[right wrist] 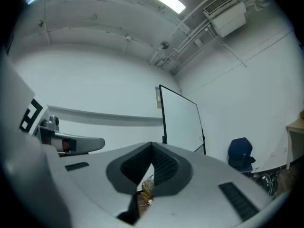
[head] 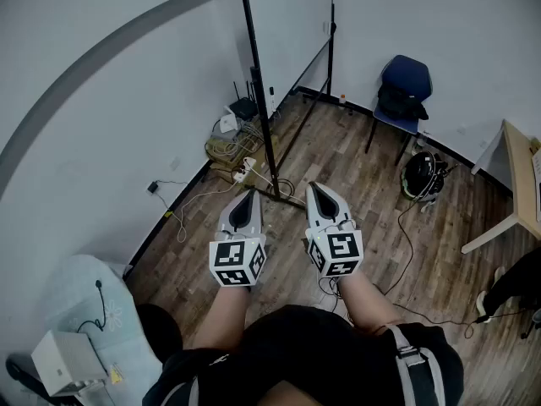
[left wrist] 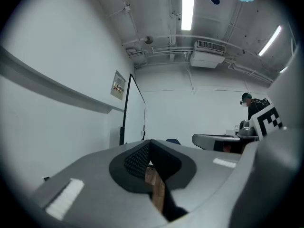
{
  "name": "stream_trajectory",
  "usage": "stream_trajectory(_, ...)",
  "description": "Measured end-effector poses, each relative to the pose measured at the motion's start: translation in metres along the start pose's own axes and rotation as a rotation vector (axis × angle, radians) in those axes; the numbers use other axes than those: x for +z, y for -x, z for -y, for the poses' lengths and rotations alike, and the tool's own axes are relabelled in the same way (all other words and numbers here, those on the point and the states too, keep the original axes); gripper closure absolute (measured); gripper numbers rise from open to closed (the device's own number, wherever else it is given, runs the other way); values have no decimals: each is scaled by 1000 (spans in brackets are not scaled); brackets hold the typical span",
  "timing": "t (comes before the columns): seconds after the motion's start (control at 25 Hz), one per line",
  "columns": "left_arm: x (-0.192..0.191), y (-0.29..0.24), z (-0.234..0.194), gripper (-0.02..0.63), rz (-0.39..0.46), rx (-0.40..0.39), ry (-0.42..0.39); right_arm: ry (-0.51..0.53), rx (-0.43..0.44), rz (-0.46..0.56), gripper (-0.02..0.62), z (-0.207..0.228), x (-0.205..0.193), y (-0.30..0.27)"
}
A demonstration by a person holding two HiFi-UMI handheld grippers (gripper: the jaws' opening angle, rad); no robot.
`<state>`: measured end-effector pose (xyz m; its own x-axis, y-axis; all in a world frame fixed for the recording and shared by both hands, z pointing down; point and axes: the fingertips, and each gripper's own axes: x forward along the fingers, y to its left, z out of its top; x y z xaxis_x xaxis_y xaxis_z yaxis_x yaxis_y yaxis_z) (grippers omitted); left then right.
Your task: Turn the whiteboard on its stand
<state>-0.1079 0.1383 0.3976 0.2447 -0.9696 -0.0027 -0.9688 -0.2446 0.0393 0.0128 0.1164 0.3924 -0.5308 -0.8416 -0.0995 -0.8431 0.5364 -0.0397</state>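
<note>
the task looks not yet begun: this reads as the approach step. the whiteboard stands in the upper middle of the head view, seen nearly edge-on, held between the dark uprights of its stand, whose foot rests on the wood floor beside a tangle of cables by the wall. in the left gripper view the whiteboard sits left of centre against the wall, and in the right gripper view it shows just right of centre, its white face turned partly toward the camera

the left gripper and the right gripper are held side by side in the lower middle of the head view, pointing roughly level toward the stand and well apart from it. the left gripper has its fingers pressed together at the tips with nothing between them; the right gripper looks the same, fingers closed and empty, only floor and cables showing through the slot lower down

the next move likely calls for stepping closer, parting the fingers of at least one gripper, and taking hold of the board's frame edge, away from its pivot, so it can be swung round. the trailing cables near the foot could be a snag to watch
</note>
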Motion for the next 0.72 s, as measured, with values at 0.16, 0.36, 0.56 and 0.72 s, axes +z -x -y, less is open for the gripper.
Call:
stream_trajectory(0.16, -1, -6, 0, 600, -11, -18, 4, -14, -17, 7, 592, 5, 1, -2)
stream_trajectory(0.36, -5, -11, 3, 600, -17, -5, 24, -46, 22, -23, 592, 8, -6, -6)
stream_trajectory(0.56, -9, -22, 15, 600, -18, -6, 29, -34, 38, -41, 592, 22, -10, -6)
stream_trajectory(0.72, -12, -29, 31, 600, -6, 0, 32, -26, 54, -50, 592, 38, -14, -2)
